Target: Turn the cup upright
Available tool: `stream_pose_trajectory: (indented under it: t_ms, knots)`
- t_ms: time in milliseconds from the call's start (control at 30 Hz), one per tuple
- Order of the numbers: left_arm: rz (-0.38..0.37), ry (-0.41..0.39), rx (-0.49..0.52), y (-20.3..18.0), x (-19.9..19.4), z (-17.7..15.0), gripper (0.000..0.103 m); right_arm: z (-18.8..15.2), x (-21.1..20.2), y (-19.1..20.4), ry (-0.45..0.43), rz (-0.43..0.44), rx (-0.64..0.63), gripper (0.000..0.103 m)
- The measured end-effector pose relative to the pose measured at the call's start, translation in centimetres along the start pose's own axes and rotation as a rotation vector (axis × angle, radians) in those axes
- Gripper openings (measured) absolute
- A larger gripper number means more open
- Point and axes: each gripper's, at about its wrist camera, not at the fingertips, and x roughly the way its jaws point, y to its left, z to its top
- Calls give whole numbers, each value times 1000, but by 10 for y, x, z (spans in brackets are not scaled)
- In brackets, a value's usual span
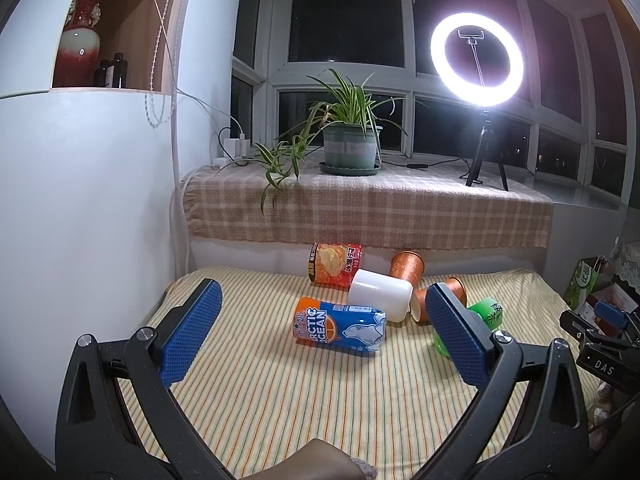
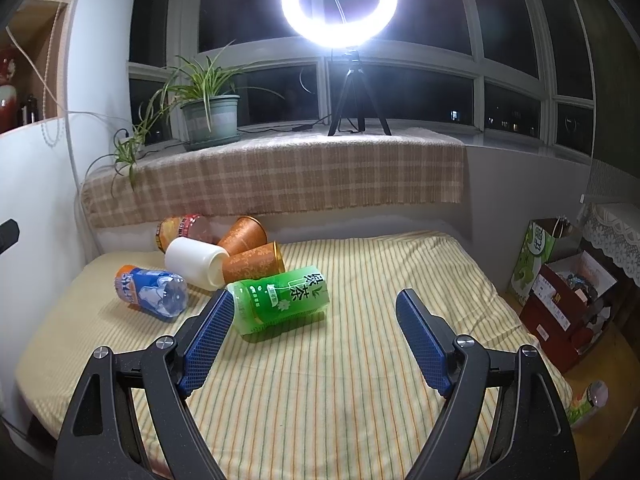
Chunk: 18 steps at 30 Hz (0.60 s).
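Several cups lie on their sides on the striped tablecloth (image 1: 280,400). A blue and orange "Arctic Ocean" cup (image 1: 340,326) (image 2: 150,294) lies nearest my left gripper (image 1: 324,320), which is open and empty just short of it. A white cup (image 1: 380,294) (image 2: 196,262), two copper cups (image 1: 406,266) (image 2: 252,266), an orange fruit-print cup (image 1: 336,262) (image 2: 182,230) and a green tea cup (image 1: 488,312) (image 2: 280,300) lie around it. My right gripper (image 2: 316,320) is open and empty, its left finger beside the green cup.
A checked cloth covers the windowsill (image 1: 360,208) behind the table, with a potted plant (image 1: 350,146) and a lit ring light on a tripod (image 1: 478,56). Boxes and bags (image 2: 560,292) stand off the table's right edge. A white wall (image 1: 80,220) is at the left.
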Motion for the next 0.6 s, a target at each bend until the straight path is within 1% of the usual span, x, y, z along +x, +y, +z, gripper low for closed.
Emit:
stream_pose_trajectory:
  t_ms: [133, 433, 600]
  knots:
    - [-11, 17, 10, -7, 9, -2, 103, 0, 4, 1, 13, -2, -3, 83]
    - [-85, 105, 64, -22, 42, -5, 103, -2, 13, -6, 42, -6, 24, 83]
    - [-101, 141, 63, -24, 57, -5, 103, 3, 24, -9, 69, 20, 23, 83]
